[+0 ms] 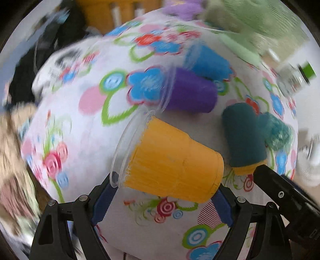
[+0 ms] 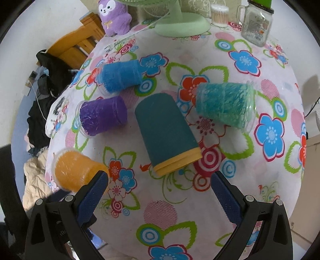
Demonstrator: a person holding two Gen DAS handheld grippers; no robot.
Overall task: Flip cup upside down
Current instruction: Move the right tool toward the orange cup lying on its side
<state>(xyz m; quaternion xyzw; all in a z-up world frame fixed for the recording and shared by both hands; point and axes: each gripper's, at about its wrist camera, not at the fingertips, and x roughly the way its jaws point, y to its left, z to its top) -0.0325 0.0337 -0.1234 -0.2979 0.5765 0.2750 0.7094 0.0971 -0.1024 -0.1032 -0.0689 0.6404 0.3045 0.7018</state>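
Orange cup (image 1: 172, 160) on its side, clear rim leftward, clamped in left tongs (image 1: 166, 198), right tongs (image 2: 160, 180) apart

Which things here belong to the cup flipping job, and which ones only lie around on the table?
For the job:
- orange cup, between the left tongs
- right tongs, open above the dark teal cup
- blue cup, purple cup, light teal cup

Only lying around:
- purple plush toy
- green fan base
- glass mug jar
- cotton swab tub
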